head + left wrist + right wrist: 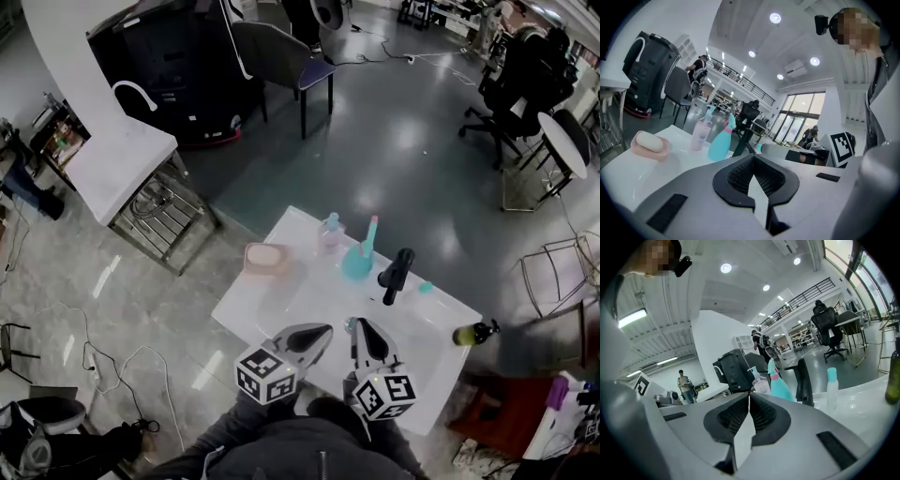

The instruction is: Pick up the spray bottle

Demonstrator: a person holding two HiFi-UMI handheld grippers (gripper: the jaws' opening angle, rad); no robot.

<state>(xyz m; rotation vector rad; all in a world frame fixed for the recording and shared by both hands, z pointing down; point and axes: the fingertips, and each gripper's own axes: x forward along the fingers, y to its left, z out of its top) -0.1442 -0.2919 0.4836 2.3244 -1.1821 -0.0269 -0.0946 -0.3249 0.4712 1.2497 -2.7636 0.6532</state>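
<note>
Occupying the centre of the head view, the white table (281, 302) carries all items. At its near edge, lower centre of the frame, the left gripper (322, 332) and the right gripper (362, 328) sit side by side, both aimed toward the far edge of the table. Each gripper's own view shows its jaws pressed together at the tips with nothing between them: left gripper (753, 158), right gripper (749, 396). The teal spray bottle (359, 256) stands upright near the far edge of the table, above the jaws in the frame, well apart from both and untouched. In the left gripper view the spray bottle (720, 142) appears above and left of the jaw tips; in the right gripper view the spray bottle (780, 385) appears above and right of them. A black upright object (396, 275) stands just right of the spray bottle. A pale pink pump bottle (330, 233) stands just left of it. A pink soap dish (265, 260) lies further left. A dark green bottle (474, 332) lies at the table's right edge. A small teal-capped bottle (425, 288) lies beside the black object.
</note>
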